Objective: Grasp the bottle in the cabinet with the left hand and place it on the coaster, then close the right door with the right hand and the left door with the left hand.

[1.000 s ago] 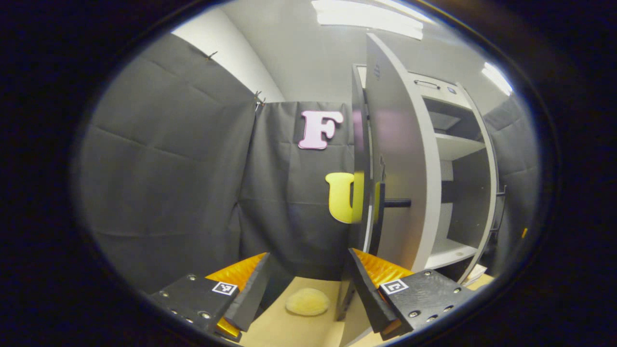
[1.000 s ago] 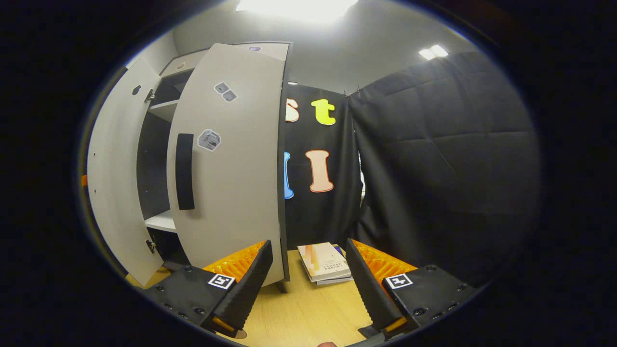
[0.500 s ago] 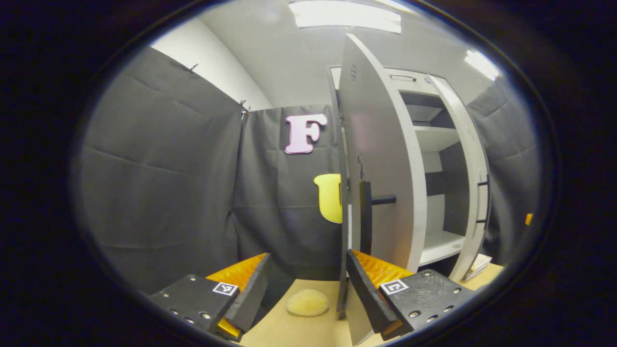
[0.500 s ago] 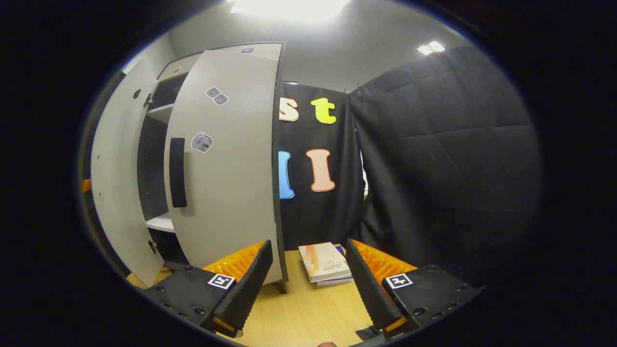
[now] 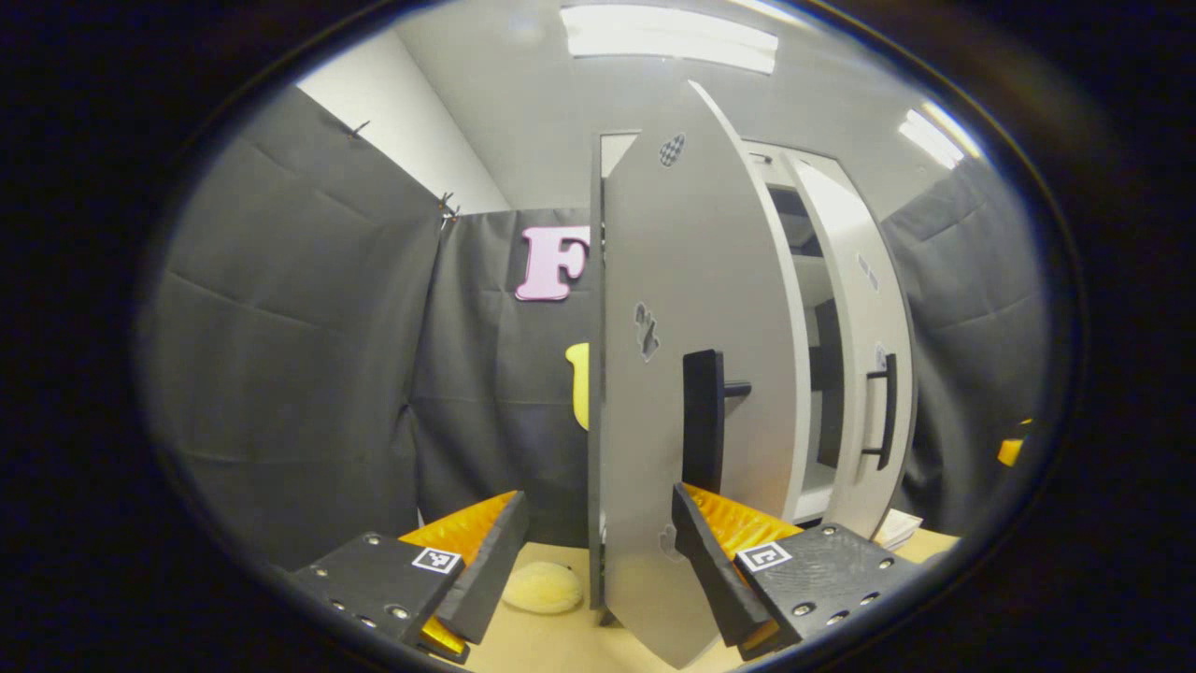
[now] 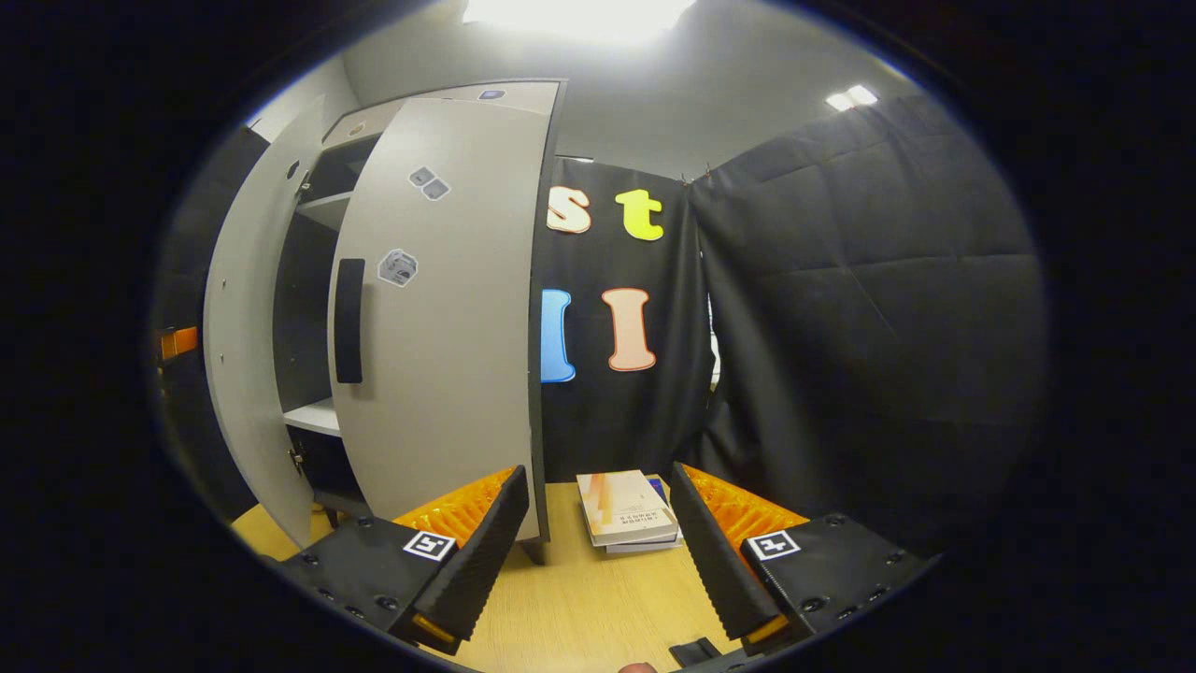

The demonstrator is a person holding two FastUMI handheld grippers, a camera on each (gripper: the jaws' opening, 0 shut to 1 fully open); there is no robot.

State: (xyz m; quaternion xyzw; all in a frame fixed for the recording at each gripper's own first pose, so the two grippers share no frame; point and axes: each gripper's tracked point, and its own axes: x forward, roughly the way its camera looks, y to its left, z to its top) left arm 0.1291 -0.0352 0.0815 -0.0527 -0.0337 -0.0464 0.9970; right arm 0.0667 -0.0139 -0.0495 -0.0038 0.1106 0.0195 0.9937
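While both grippers gape empty, door stickers stay too small to read.

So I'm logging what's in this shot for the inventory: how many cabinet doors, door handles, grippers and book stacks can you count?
Cabinet doors: 2, left door and right door
Door handles: 2, one and the other
Grippers: 2, left gripper and right gripper
Book stacks: 1
Total: 7

Bright ceiling lights glare overhead; fisheye bends edges, focus sharp.
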